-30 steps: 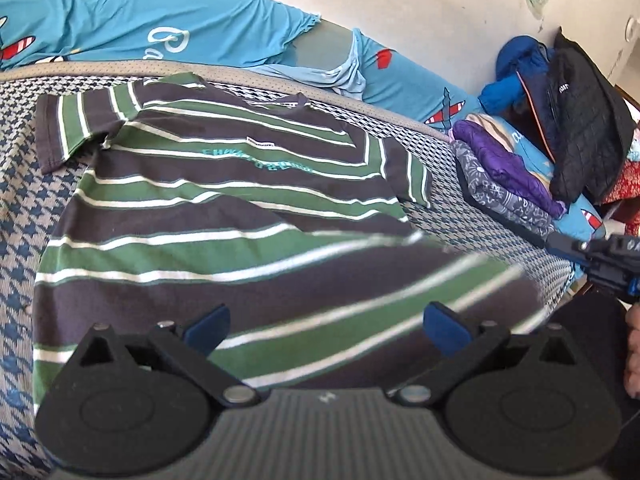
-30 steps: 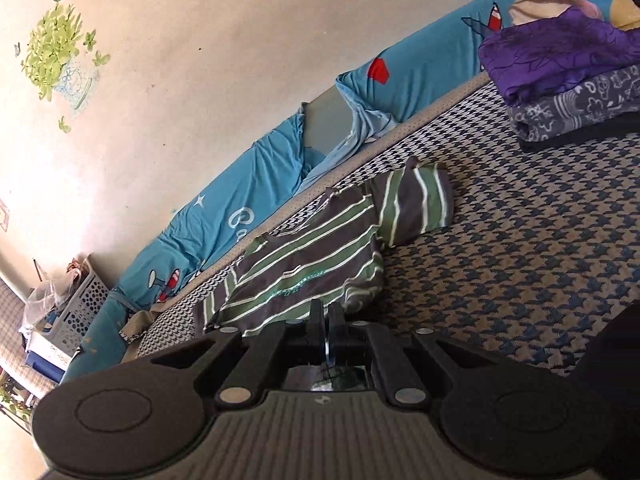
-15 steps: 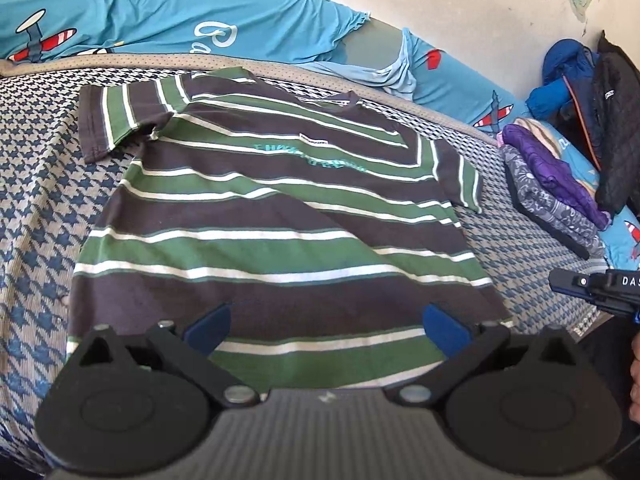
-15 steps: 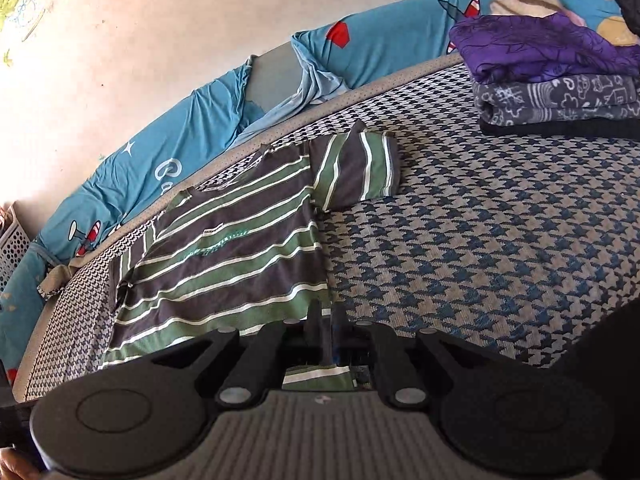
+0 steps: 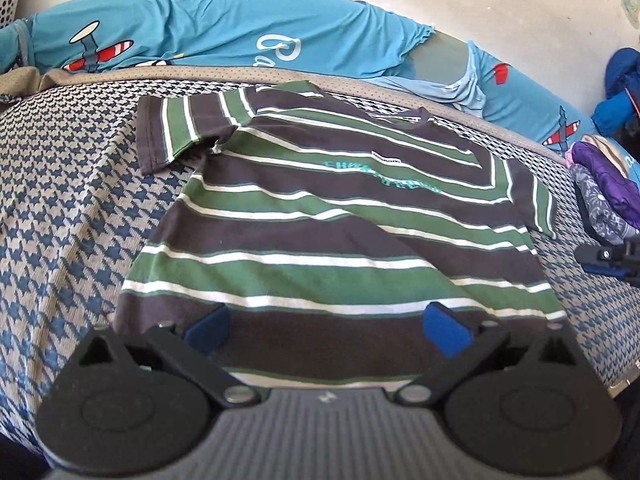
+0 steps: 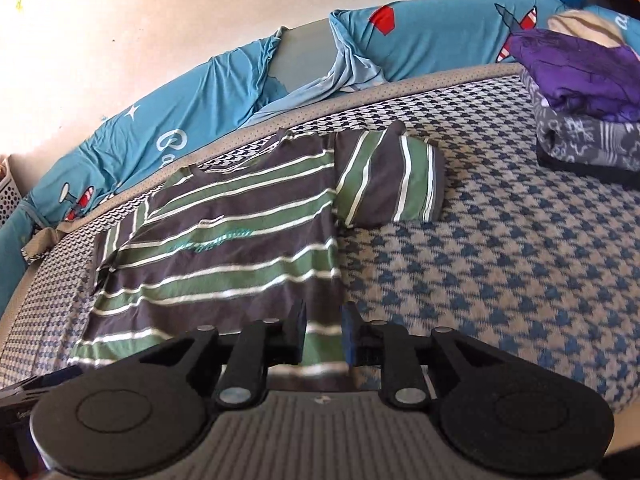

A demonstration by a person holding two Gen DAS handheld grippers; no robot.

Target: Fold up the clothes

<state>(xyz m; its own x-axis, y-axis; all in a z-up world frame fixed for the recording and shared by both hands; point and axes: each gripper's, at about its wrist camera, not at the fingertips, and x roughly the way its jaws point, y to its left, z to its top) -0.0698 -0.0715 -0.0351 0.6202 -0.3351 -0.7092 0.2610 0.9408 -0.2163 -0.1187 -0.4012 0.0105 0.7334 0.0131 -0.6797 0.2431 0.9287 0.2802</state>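
Observation:
A T-shirt [image 5: 320, 240] striped in dark grey, green and white lies spread flat on the houndstooth mattress [image 5: 72, 216], collar toward the wall. My left gripper [image 5: 328, 330] hovers over the shirt's bottom hem, open wide, with nothing between its blue pads [image 5: 208, 328]. My right gripper [image 6: 323, 330] is over the hem's right corner of the same T-shirt [image 6: 224, 248]. Its jaws are opening and stand a narrow gap apart. The cloth lies under that gap and the pads do not press on it. The right gripper's tip [image 5: 608, 260] shows at the right edge of the left wrist view.
A stack of folded clothes [image 6: 588, 112], purple on grey, sits at the mattress's right end. Blue plane-print cushions [image 5: 240, 36] line the wall behind. A white basket [image 6: 8, 196] stands far left. Blue clothing [image 5: 620, 96] is piled at the right.
The shirt's hem, lifted and blurred a second ago, now lies flat on the mattress. The right gripper's jaws went from shut to slightly parted, and it moved in over the hem corner.

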